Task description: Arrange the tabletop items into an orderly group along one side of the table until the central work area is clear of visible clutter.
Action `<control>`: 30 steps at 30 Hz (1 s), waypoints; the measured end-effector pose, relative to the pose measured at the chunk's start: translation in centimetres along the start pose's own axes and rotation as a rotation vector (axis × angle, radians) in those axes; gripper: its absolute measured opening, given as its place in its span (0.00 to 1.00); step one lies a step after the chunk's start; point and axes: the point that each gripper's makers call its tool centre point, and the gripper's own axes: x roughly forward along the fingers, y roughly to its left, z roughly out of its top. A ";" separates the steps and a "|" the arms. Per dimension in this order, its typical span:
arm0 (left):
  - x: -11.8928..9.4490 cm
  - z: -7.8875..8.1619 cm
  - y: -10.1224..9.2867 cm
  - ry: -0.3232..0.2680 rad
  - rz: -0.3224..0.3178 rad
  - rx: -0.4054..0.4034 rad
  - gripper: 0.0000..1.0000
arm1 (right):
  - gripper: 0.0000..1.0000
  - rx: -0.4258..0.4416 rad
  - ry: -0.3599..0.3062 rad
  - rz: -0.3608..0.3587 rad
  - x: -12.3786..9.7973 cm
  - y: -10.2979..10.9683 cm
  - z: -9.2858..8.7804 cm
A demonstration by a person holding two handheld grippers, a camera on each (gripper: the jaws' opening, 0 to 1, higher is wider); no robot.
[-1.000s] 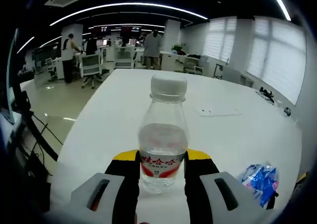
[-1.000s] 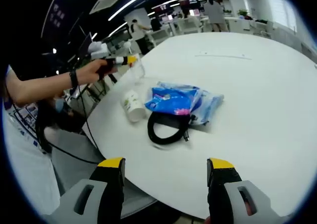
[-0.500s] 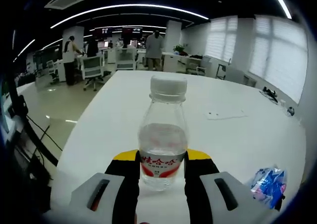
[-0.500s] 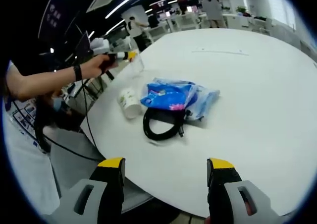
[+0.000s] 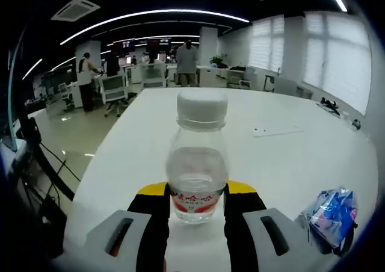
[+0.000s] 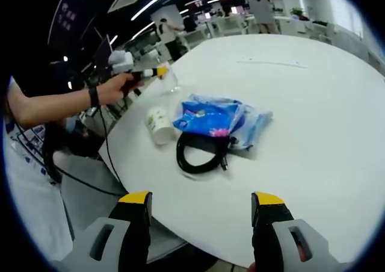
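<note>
In the left gripper view, the left claw point(image 5: 195, 209) was closed on a clear water bottle point(image 5: 197, 163), its two jaws pressing the red-labelled lower part while the white-capped top stood upright above them. The bottle sat near the edge of the white table point(image 5: 289, 157), so the likeliest trouble was a tip-over or a roll off that edge if the grip let go before the base was flat on the surface; the low hold on a tall bottle would make that easier. A blue snack bag point(image 5: 332, 215) lay off to the right. In the right gripper view, the right claw point(image 6: 203, 224) hung open and empty out past the near rim of the table, jaws wide apart, pointing towards the clutter. There the person's left hand point(image 6: 114, 88) reached out level with a band at the wrist, holding its claw at the bottle by the far-left edge. A white cup point(image 6: 159, 125) lay on its side beside the blue bag, which rested partly over a coiled black cable point(image 6: 201, 154).
</note>
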 end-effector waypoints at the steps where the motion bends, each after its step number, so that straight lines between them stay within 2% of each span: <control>1: 0.1 0.0 0.1 -0.002 0.005 -0.002 0.33 | 0.68 0.000 0.000 0.001 0.0 0.0 0.0; 13: 0.8 0.4 -0.2 -0.005 0.058 -0.040 0.34 | 0.68 -0.006 0.000 0.005 -0.1 0.2 -0.2; 19: 1.8 0.4 0.6 -0.002 0.078 -0.063 0.34 | 0.68 0.001 -0.010 -0.002 -0.4 0.2 -0.1; 24: 1.5 0.3 0.5 -0.001 0.105 -0.082 0.35 | 0.68 0.010 -0.009 -0.010 -0.9 0.0 -0.6; 27: 1.8 0.5 0.4 0.009 0.104 -0.087 0.35 | 0.68 0.016 -0.009 -0.012 -1.0 -0.1 -0.8; 29: 2.0 0.4 0.4 0.027 0.077 -0.121 0.36 | 0.68 0.019 -0.010 -0.014 -1.1 -0.1 -0.8; 30: 1.8 0.4 0.5 0.019 0.086 -0.127 0.36 | 0.68 0.019 -0.011 -0.014 -1.1 -0.1 -0.8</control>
